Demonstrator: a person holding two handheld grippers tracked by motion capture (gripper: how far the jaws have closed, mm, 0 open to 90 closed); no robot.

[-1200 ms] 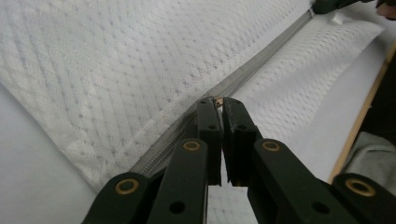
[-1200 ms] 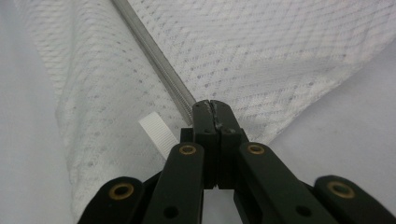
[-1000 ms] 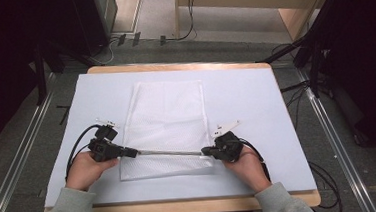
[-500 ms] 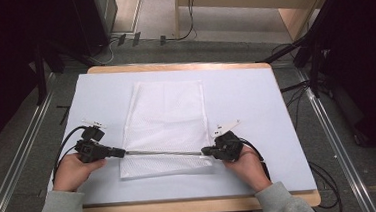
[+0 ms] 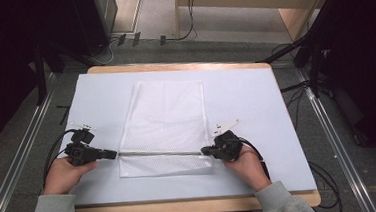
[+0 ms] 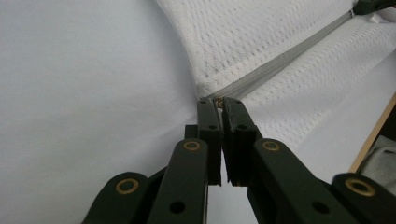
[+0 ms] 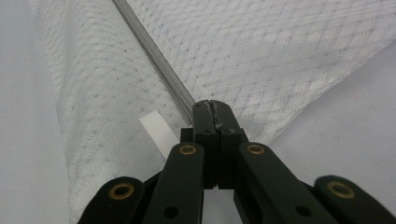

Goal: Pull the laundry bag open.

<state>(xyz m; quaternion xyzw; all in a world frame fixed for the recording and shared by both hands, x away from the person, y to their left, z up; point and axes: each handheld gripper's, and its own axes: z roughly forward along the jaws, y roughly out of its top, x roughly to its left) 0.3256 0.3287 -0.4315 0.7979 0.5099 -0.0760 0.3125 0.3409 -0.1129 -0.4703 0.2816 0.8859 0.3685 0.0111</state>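
Observation:
A white mesh bag lies flat on the white table cover, with a grey zipper running across its near end. My left gripper is at the bag's left edge, shut on the small brass zipper pull, which sits at the left end of the zipper. At the bag's right edge, my right gripper is shut on the end of the zipper, its tips pressed together on the fabric. A white strap tab lies just beside them.
The table's wooden front edge runs close below both hands. Bare cover stretches left and right of the bag. Metal floor rails flank the table, and cables lie on the floor at the right.
My left gripper has slid left along the zipper line to the bag's left edge. The right gripper and the bag have stayed where they were.

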